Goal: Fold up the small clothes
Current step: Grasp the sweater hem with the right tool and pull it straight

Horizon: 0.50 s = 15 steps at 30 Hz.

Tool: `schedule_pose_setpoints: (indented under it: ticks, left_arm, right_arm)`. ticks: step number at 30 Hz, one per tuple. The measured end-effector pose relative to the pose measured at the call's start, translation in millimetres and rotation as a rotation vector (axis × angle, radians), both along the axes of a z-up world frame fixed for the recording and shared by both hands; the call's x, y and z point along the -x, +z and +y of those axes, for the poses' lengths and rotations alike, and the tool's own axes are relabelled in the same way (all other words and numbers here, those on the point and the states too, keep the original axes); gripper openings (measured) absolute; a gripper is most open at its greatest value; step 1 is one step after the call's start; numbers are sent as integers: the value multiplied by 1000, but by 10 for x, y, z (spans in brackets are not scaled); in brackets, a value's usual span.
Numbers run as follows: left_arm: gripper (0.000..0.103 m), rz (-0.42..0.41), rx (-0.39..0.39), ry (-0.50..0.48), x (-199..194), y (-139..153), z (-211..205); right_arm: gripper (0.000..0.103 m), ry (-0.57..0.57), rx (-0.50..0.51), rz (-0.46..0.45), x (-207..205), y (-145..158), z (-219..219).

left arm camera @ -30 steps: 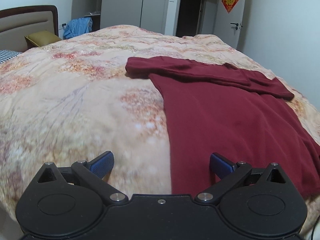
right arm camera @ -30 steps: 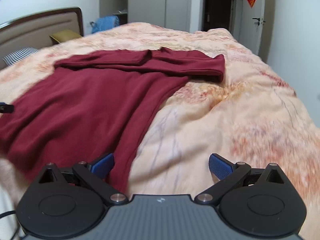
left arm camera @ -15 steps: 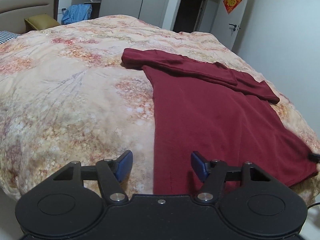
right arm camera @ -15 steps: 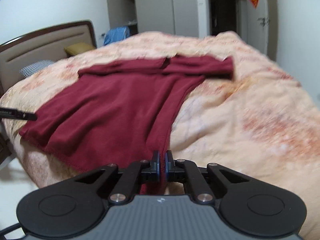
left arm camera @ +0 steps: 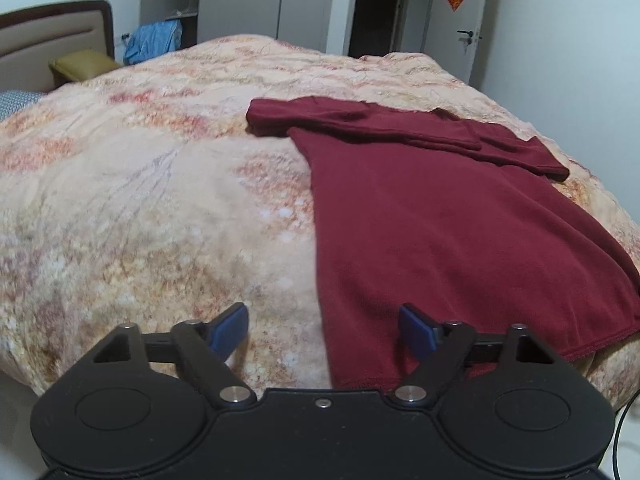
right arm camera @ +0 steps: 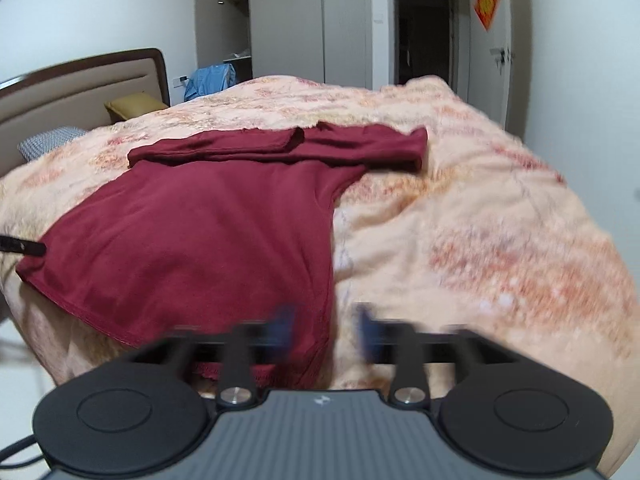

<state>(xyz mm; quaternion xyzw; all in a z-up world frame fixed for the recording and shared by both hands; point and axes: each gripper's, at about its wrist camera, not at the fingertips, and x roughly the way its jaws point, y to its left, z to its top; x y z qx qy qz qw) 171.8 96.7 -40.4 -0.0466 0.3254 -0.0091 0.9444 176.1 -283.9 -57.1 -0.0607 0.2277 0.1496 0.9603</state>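
A dark red shirt (left arm camera: 432, 216) (right arm camera: 208, 232) lies flat on the bed, both sleeves folded across its far end. My left gripper (left arm camera: 322, 330) hovers over the shirt's near left hem corner. Its jaws are opening, and the shirt's edge lies below the gap with neither pad pressing on it. My right gripper (right arm camera: 324, 330) is over the near right hem corner. Its blurred jaws are opening too, with the side hem under the gap and nothing gripped. A black tip of the other gripper (right arm camera: 24, 246) pokes in at the left edge of the right wrist view.
The shirt rests on a peach floral quilt (left arm camera: 140, 208) (right arm camera: 480, 240) that covers the whole bed. At the head are a padded headboard (right arm camera: 80, 92), a mustard pillow (left arm camera: 82, 66) and a checked pillow (right arm camera: 50, 142). Blue clothing (left arm camera: 154, 42) hangs by the wardrobe.
Both grippers drew back toward the bed's near edge. The right jaws went from wide to shut and have parted again. The left jaws narrowed, then widened.
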Motion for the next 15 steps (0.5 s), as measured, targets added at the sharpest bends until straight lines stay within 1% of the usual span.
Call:
schedule_pose_setpoints:
  ticks: [3, 5, 8, 10, 12, 14, 15]
  left_arm:
    - [101, -47, -11, -39, 28, 81, -101]
    - [102, -78, -25, -71, 28, 128, -198]
    - [102, -92, -55, -124, -19, 165, -366]
    - [102, -90, -62, -154, -60, 166, -459]
    - [102, -86, -61, -184, -103, 164, -548]
    - [102, -86, -67, -214, -127, 163, -623]
    - [102, -88, -73, -229, -127, 164, -660]
  right_arm:
    - [79, 68, 71, -53, 67, 46, 104]
    - [86, 120, 110, -78, 94, 56, 207]
    - [86, 241, 165, -90, 132, 27, 433]
    - [86, 322, 238, -104, 167, -35, 637]
    - [83, 413, 328, -127, 212, -135, 840]
    - [74, 487, 426, -146, 251, -255, 1037]
    - [72, 517, 475, -158, 275, -316, 1116]
